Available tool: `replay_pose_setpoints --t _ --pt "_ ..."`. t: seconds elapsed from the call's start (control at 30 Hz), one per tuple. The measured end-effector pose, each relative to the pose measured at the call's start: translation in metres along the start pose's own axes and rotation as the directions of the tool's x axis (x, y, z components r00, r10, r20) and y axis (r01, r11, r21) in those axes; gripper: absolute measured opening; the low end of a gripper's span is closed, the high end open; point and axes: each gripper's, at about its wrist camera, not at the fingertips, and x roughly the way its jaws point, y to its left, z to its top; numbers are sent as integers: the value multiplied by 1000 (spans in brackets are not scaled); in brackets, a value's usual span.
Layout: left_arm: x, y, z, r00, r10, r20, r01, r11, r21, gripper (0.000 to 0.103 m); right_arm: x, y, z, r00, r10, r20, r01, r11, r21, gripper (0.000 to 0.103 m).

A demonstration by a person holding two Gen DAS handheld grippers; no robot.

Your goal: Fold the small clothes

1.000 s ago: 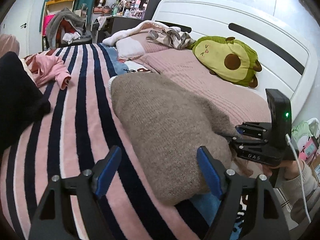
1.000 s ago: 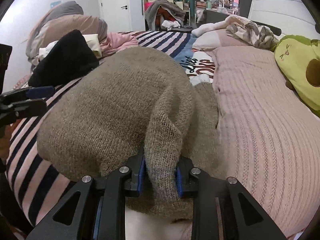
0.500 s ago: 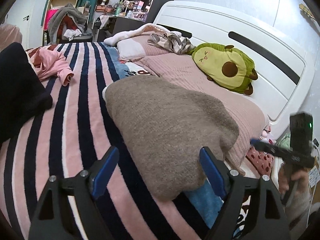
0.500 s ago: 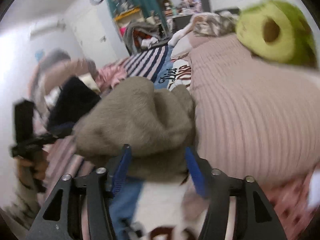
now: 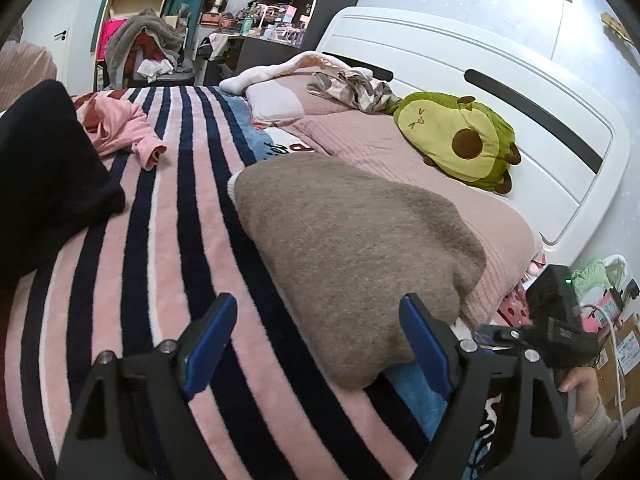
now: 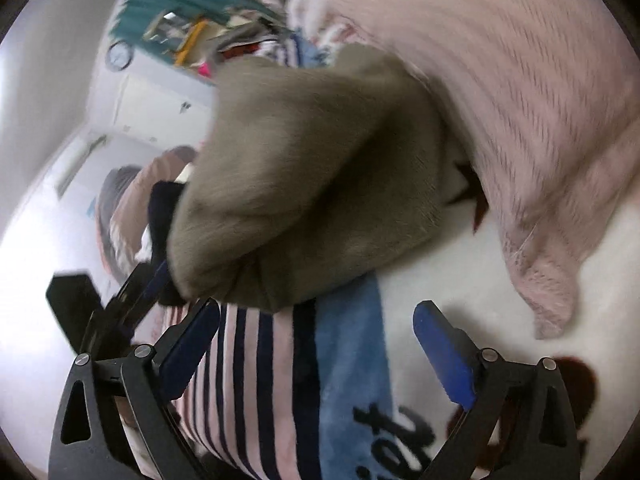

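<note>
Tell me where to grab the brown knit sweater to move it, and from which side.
Take the brown knit sweater at its near rounded folded edge, coming in low from the foot of the bed. That edge bulges thick above the striped blanket and overhangs slightly, giving open jaws a lip; the top lies broad and flat.

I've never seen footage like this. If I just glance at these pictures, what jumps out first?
Probably the brown knitted sweater, lying folded in the middle of the bed on a blanket striped in pink and navy. Behind it, a green avocado plush toy leans against the white headboard. At the bottom of each picture, two black arms with blue fingers frame the view, spread apart with nothing pinched between them.
</note>
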Motion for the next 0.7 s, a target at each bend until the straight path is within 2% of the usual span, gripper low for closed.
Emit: replay_pose_setpoints --t 0.13,0.3,0.43,0.5,0.6,0.7 --pt "0 7 0 1000 13 3 -13 1000 5 80 11 -11 10 999 6 45 -9 997 73 98" --pt "2 13 0 1000 9 6 -9 1000 -7 80 22 -12 23 988 112 108 -122 988 95 102" --pt "4 16 -1 1000 14 0 -14 1000 -12 80 20 -16 16 979 144 144 -158 983 90 102" --pt "6 15 0 1000 8 -5 -8 1000 -19 80 19 -18 15 978 140 154 -159 980 116 102" --pt "10 13 1 1000 -16 -19 15 1000 -26 80 16 -14 14 983 86 164 -108 986 128 102" --pt "10 8 3 1000 -18 -20 18 1000 -8 80 14 -13 11 978 52 201 -78 989 126 102"
